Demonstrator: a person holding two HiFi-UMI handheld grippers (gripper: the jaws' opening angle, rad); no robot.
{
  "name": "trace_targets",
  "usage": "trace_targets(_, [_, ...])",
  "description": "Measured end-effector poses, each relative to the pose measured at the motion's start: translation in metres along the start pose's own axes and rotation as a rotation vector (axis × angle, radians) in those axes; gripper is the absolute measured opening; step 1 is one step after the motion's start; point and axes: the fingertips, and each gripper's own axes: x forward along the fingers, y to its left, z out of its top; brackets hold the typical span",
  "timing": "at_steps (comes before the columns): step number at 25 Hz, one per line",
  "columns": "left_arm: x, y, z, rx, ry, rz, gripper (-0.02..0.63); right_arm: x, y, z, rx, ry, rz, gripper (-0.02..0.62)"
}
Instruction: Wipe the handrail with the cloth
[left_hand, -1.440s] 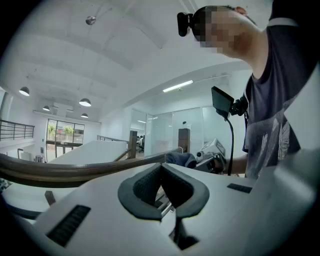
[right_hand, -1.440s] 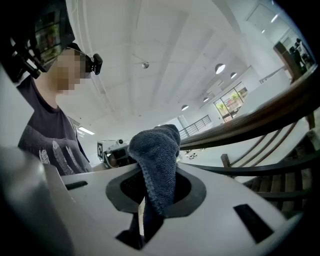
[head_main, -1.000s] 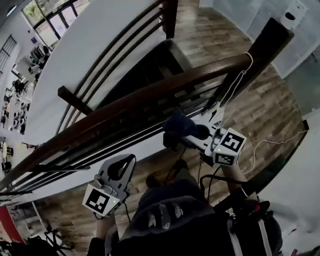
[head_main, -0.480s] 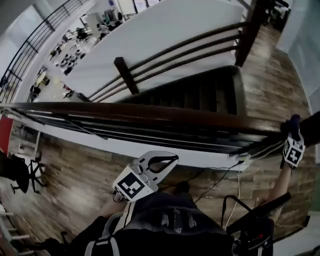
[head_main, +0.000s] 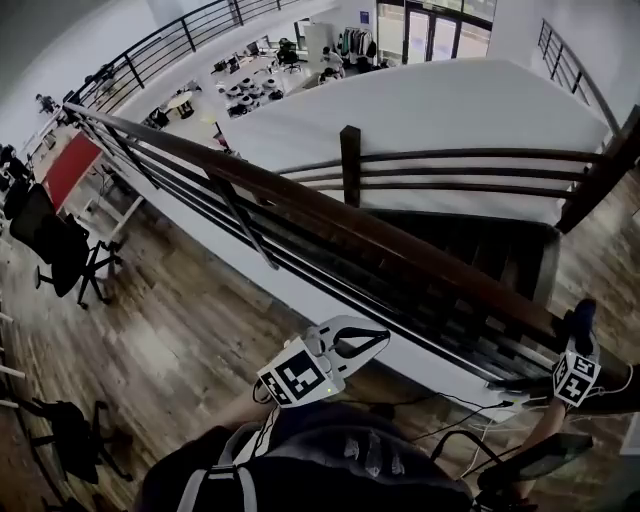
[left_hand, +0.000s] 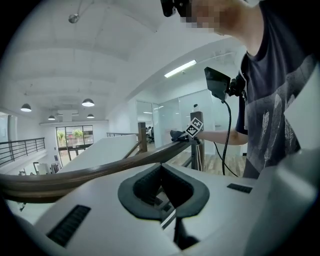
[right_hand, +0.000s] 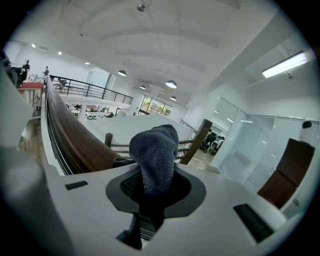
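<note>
The left gripper (left_hand: 160, 184) has its two dark pads pressed together with nothing between them. It hangs at the lower middle of the head view (head_main: 383, 337), short of the rail and touching nothing.

The right gripper (right_hand: 154, 186) is clamped on a dark blue-grey knitted cloth (right_hand: 155, 147), which bulges out past the jaws. In the head view this gripper (head_main: 580, 342) sits at the lower right edge of the frame, with the cloth (head_main: 584, 318) resting on top of the long dark brown wooden handrail (head_main: 330, 215) near its lower right end. The left gripper view shows the same contact at the frame's centre right, cloth (left_hand: 177, 134) on rail (left_hand: 100, 172).

The handrail runs from upper left to lower right, with thin dark bars beneath it. Beyond it a dark wooden post (head_main: 349, 160) stands against a white stair wall (head_main: 450, 110). A black office chair (head_main: 55, 245) stands on the wood plank floor (head_main: 180, 340) at the left, well apart from both grippers.
</note>
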Motion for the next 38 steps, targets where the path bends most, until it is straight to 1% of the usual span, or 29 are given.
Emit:
trace_targets(3, [-0.061, 0.04, -0.014, -0.022, -0.031, 0.032, 0.008, 0.0, 0.068, 0.056, -0.02, -0.003, 0.049, 0.06])
trace_targets(5, [-0.103, 0.067, -0.037, -0.047, -0.035, 0.049, 0.008, 0.007, 0.113, 0.079, -0.008, -0.004, 0.062, 0.059])
trace_targets(8, [-0.168, 0.11, -0.08, -0.093, 0.016, 0.08, 0.008, 0.02, 0.182, 0.098, 0.003, 0.004, 0.048, 0.058])
trace_targets(10, [-0.206, 0.138, -0.099, -0.107, 0.061, 0.112, 0.008, 0.021, 0.227, 0.116, 0.001, 0.01, 0.057, 0.058])
trace_targets(13, [-0.249, 0.168, -0.108, -0.11, 0.078, 0.16, 0.008, 0.017, 0.304, 0.157, -0.013, -0.02, 0.146, 0.058])
trace_targets(15, [-0.266, 0.185, -0.114, -0.128, 0.071, 0.197, 0.008, 0.016, 0.36, 0.186, -0.055, -0.036, 0.207, 0.059])
trace_targets(17, [-0.277, 0.205, -0.121, -0.142, 0.067, 0.25, 0.008, 0.024, 0.414, 0.213, -0.13, -0.034, 0.256, 0.059])
trace_targets(19, [-0.287, 0.23, -0.124, -0.147, 0.048, 0.306, 0.008, 0.034, 0.472, 0.247, -0.199, -0.041, 0.338, 0.058])
trace_targets(20, [-0.294, 0.241, -0.121, -0.149, 0.034, 0.32, 0.008, 0.035, 0.503, 0.263, -0.225, -0.048, 0.39, 0.059])
trace_targets(22, [-0.308, 0.256, -0.114, -0.146, 0.021, 0.324, 0.008, 0.023, 0.562, 0.288, -0.265, -0.056, 0.488, 0.058])
trace_targets(25, [-0.322, 0.27, -0.108, -0.121, 0.03, 0.338, 0.008, 0.003, 0.635, 0.314, -0.324, -0.073, 0.6, 0.059])
trace_targets(28, [-0.331, 0.291, -0.111, -0.102, 0.053, 0.374, 0.008, -0.014, 0.704, 0.348, -0.407, -0.133, 0.7, 0.059])
trace_targets(30, [-0.338, 0.301, -0.118, -0.103, 0.068, 0.372, 0.008, -0.021, 0.741, 0.365, -0.463, -0.163, 0.745, 0.059])
trace_targets(33, [-0.353, 0.318, -0.132, -0.127, 0.06, 0.346, 0.008, -0.021, 0.785, 0.378, -0.489, -0.153, 0.791, 0.059])
trace_targets(36, [-0.382, 0.347, -0.148, -0.137, 0.043, 0.334, 0.008, -0.011, 0.83, 0.397, -0.507, -0.151, 0.791, 0.059])
trace_targets(38, [-0.408, 0.368, -0.159, -0.117, 0.054, 0.31, 0.008, -0.006, 0.861, 0.413, -0.518, -0.147, 0.781, 0.06])
